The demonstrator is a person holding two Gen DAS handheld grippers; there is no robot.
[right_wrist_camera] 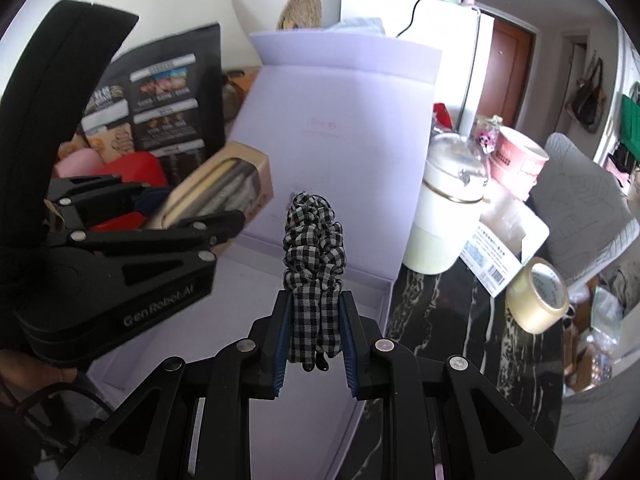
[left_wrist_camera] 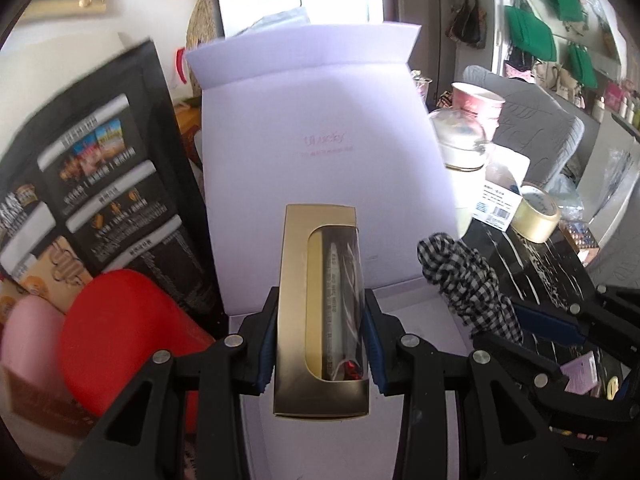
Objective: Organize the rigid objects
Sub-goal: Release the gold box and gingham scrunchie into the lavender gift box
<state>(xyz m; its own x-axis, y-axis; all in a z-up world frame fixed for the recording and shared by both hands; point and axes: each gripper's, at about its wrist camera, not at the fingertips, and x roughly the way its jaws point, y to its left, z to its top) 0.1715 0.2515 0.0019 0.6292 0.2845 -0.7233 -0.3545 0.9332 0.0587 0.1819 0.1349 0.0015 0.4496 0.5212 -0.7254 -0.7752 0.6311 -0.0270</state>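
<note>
One open lavender cardboard box [left_wrist_camera: 320, 152], smooth and matte, lid upright. My left gripper [left_wrist_camera: 320, 344] is clenched on one slim gold carton [left_wrist_camera: 296, 320] with a clear window, held above the box's tray. Just right of it, my right gripper [right_wrist_camera: 316, 344] pinches one crumpled black-and-white gingham scrunchie [right_wrist_camera: 314, 248], also above the tray.
</note>
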